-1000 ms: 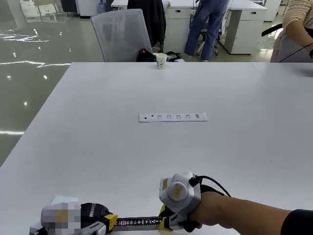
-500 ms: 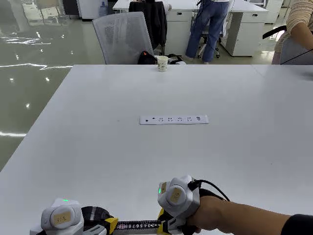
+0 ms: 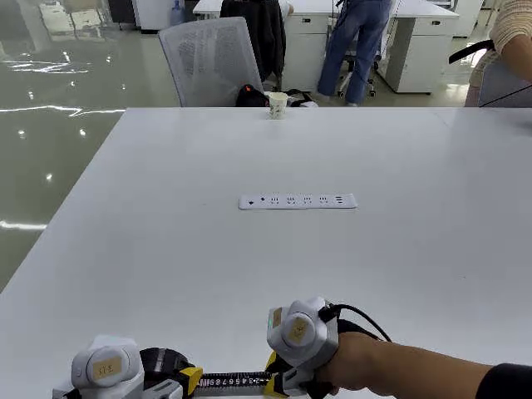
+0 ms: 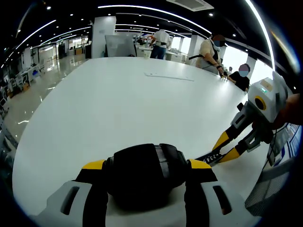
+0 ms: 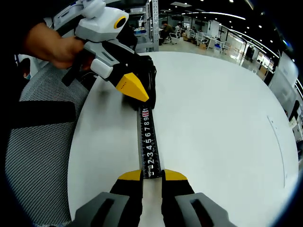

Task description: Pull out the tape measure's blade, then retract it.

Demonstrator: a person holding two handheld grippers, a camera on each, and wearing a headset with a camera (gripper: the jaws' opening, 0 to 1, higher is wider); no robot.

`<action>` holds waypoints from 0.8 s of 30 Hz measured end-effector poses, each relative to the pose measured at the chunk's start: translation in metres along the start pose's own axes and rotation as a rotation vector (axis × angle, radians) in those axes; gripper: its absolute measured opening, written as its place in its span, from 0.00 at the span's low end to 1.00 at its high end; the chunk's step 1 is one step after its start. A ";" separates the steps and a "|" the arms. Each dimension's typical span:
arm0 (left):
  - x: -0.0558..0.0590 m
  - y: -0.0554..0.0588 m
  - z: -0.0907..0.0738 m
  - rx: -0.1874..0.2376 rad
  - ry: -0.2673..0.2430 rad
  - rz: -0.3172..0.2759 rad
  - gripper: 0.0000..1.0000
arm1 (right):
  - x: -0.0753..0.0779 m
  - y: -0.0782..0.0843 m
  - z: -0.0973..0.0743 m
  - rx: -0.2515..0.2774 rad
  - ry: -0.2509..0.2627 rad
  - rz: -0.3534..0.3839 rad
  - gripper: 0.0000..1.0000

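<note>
Tape measure [image 3: 162,364] – a black case – sits at the near edge of the white bench [image 3: 166,249], down around 7 o'clock in the head view. The left tongs [image 3: 179,382] have it clamped, one yellow-tipped jaw on either flank of the case, closed in as far as the case allows; their own view looks straight over the top of the black body. From the case's mouth the blade [image 5: 147,142] runs out toward 3 o'clock across the bench, lying flat, its black numerals facing up. Only a short length is out.

The right tongs [image 3: 272,378] are at about 6 o'clock in the head view, held by a bare hand [image 3: 353,366] with a dark sleeve behind it. Their jaws are pinched nearly together on the free end of the blade – the strip runs out from between the two yellow tips toward the case at 12 o'clock in the right gripper view.

Farther up the bench, near its middle, lies a white power strip [image 3: 298,201], well apart from the tape measure. A paper cup [image 3: 277,105] stands at the far edge at 12 o'clock, with a grey mesh chair [image 3: 208,62] just behind it.
</note>
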State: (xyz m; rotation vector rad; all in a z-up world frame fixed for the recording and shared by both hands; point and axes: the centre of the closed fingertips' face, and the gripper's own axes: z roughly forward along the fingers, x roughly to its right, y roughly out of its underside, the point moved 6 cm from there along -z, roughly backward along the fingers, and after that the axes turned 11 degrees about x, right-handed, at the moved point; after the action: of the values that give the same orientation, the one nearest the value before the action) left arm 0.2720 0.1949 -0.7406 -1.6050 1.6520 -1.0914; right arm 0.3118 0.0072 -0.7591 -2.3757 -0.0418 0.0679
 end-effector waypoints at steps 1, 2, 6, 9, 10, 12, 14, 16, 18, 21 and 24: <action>0.000 0.000 0.000 0.000 0.000 -0.001 0.61 | 0.000 0.000 0.000 0.001 0.000 0.001 0.11; 0.000 0.000 0.000 0.001 0.000 -0.001 0.61 | 0.000 0.000 0.000 0.001 -0.001 -0.001 0.11; 0.000 0.000 0.000 0.001 0.000 -0.001 0.61 | -0.001 -0.002 0.001 0.006 -0.001 -0.001 0.11; 0.000 0.000 0.000 0.002 0.000 -0.002 0.61 | -0.001 -0.002 0.003 0.013 0.004 -0.002 0.11; 0.000 0.000 0.000 0.001 0.000 -0.001 0.61 | -0.001 -0.002 0.003 0.014 0.005 -0.001 0.11; 0.000 0.000 -0.001 -0.001 0.001 -0.001 0.61 | -0.001 -0.003 0.005 0.016 0.007 0.007 0.11; 0.001 0.000 -0.001 -0.001 0.001 -0.001 0.61 | -0.001 -0.004 0.006 0.014 0.004 0.001 0.11; 0.001 0.000 -0.001 -0.002 0.001 -0.002 0.61 | -0.001 -0.004 0.006 0.012 0.002 -0.003 0.11; 0.000 0.000 -0.001 -0.003 0.002 -0.003 0.61 | -0.001 -0.005 0.007 0.015 0.001 -0.005 0.11; 0.000 0.000 -0.001 -0.002 0.003 -0.006 0.61 | -0.001 -0.007 0.009 0.022 0.002 -0.003 0.11; 0.000 0.000 -0.001 -0.002 0.002 -0.004 0.61 | -0.001 -0.009 0.011 0.024 0.005 0.003 0.11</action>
State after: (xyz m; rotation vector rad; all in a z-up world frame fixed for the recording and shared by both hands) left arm 0.2710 0.1949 -0.7405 -1.6101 1.6523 -1.0935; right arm 0.3103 0.0212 -0.7603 -2.3521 -0.0343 0.0637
